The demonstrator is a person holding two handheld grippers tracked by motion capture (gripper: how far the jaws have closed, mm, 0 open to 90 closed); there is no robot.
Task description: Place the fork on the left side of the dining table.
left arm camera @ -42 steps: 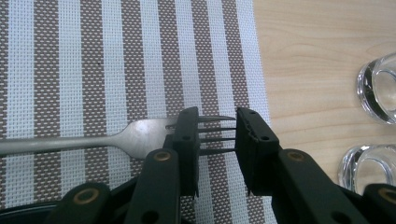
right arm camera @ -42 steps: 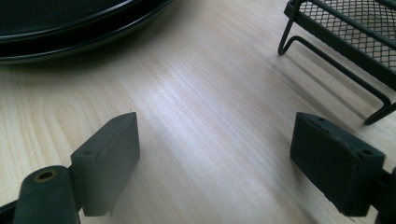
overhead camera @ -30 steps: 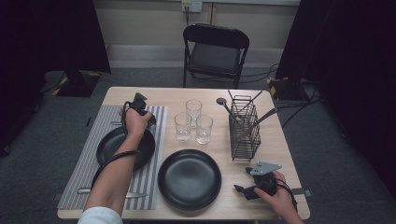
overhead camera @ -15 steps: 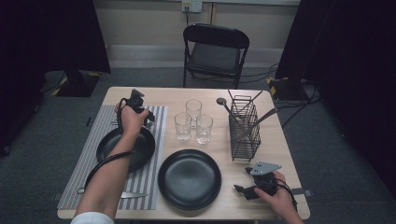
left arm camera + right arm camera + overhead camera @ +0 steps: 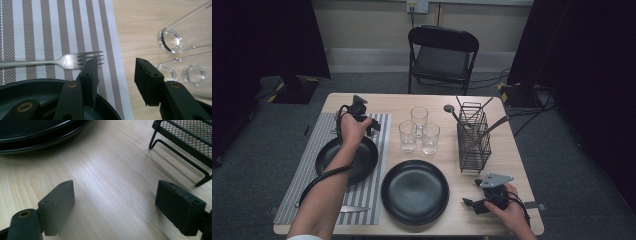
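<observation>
Left gripper view: the left hand-held gripper (image 5: 115, 72), jaws apart and just opening with nothing between, hangs over the fork (image 5: 62, 61) laid beside the plate (image 5: 30, 100) as a place setting; the right hand-held gripper (image 5: 115, 205) idles, jaws apart.

Light falls from overhead onto the pale table (image 5: 512, 150), while the room around it sinks into near black at left and right. The fork (image 5: 67, 61) gleams with glare (tines sharp, though), and the near jaws blur softly. The wire rack (image 5: 185, 135) casts crisp shadows.
</observation>
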